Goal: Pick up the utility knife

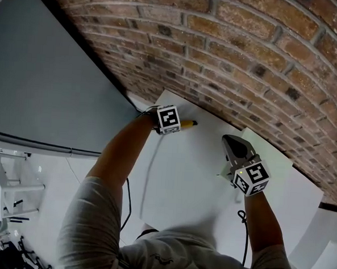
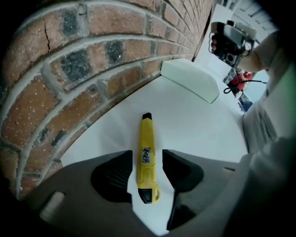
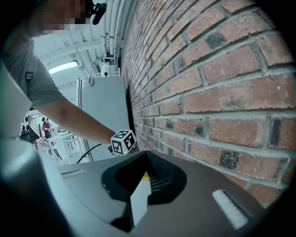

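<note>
Left gripper is held open astride the yellow utility knife; jaws should be centred along its length, then closed squarely.

Left tongs apart, right tongs together.

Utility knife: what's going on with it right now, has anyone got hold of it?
Not yet. The yellow utility knife lies flat on the white table near the brick wall. The person's left gripper is lined up over its handle end, with the jaws apart, one on each side and not closed on it. The right gripper is held off to the side with its jaws together and nothing between them.
</note>
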Demonstrator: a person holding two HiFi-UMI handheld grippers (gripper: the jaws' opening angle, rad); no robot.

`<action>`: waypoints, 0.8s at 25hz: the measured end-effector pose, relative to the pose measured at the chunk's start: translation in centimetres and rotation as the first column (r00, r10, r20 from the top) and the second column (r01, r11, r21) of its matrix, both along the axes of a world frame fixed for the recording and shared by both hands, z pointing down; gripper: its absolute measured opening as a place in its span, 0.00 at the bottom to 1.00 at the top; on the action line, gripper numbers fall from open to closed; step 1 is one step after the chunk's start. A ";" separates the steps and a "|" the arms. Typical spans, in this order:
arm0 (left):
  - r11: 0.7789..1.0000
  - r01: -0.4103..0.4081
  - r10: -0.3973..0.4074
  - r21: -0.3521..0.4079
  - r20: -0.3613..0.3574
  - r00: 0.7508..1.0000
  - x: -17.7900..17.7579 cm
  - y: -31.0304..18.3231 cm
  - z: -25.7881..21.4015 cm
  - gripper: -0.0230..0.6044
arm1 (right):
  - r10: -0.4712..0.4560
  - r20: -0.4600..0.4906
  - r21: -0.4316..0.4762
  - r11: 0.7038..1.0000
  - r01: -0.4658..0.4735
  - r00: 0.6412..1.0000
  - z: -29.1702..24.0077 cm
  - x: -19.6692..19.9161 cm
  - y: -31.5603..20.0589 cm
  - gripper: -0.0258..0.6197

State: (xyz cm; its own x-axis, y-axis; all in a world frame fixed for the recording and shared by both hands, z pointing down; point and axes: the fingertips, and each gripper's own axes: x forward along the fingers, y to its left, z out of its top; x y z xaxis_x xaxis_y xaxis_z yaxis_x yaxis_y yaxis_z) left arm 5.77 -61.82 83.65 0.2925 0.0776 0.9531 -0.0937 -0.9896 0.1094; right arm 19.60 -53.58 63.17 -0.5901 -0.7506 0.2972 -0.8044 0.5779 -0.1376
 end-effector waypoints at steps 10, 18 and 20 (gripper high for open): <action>0.996 0.091 -0.091 0.004 0.006 0.996 -0.5 -1.0 1.4 0.23 | 0.007 -0.024 0.006 1.000 -0.007 1.000 1.4 0.7 -1.2 0.05; 0.986 0.159 -0.150 0.055 -0.146 0.978 -0.3 0.1 -0.9 0.22 | 0.042 -0.043 -0.040 0.998 -0.044 0.998 3.4 1.3 -2.3 0.05; 0.979 0.196 -0.182 0.052 -0.208 0.961 -0.5 0.1 -3.0 0.22 | 0.050 -0.046 -0.049 0.997 -0.052 0.998 3.3 1.2 -2.3 0.05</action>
